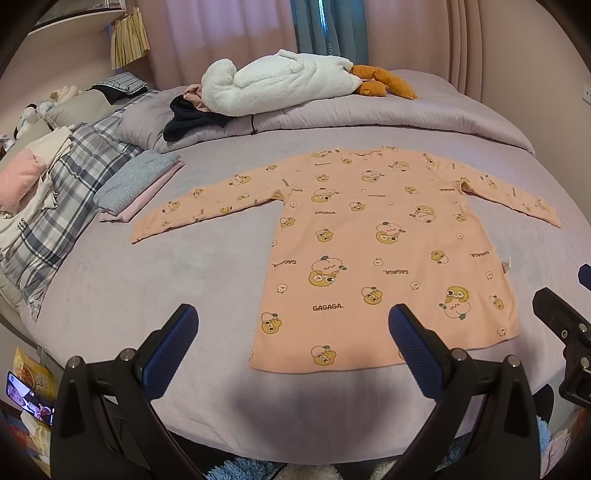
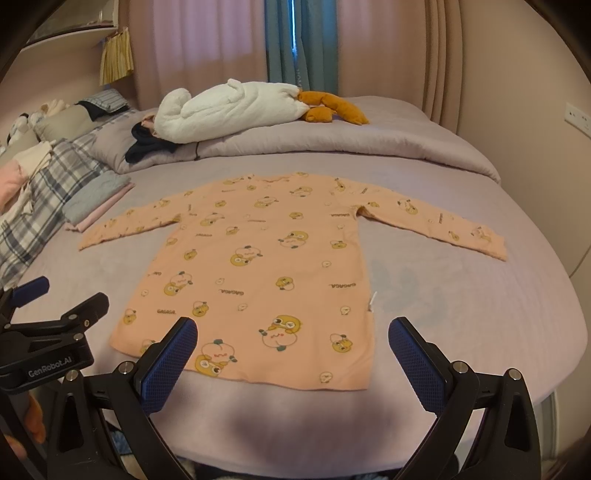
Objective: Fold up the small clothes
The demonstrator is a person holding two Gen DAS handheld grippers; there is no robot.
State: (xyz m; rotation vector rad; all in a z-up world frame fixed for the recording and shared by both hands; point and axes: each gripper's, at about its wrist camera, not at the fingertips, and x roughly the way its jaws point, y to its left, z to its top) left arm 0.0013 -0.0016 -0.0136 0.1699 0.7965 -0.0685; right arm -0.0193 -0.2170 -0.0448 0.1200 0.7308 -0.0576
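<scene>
Left wrist: lilac bed (image 1: 147, 280), pink curtains (image 1: 221, 33).

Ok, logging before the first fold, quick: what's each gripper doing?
Left gripper: open, empty, above the shirt's hem.
Right gripper: open, empty, above the hem too.

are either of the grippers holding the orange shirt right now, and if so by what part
Nothing is held. The left gripper and right gripper are both open above the hem end of the shirt, which lies flat and spread on the bed.
</scene>
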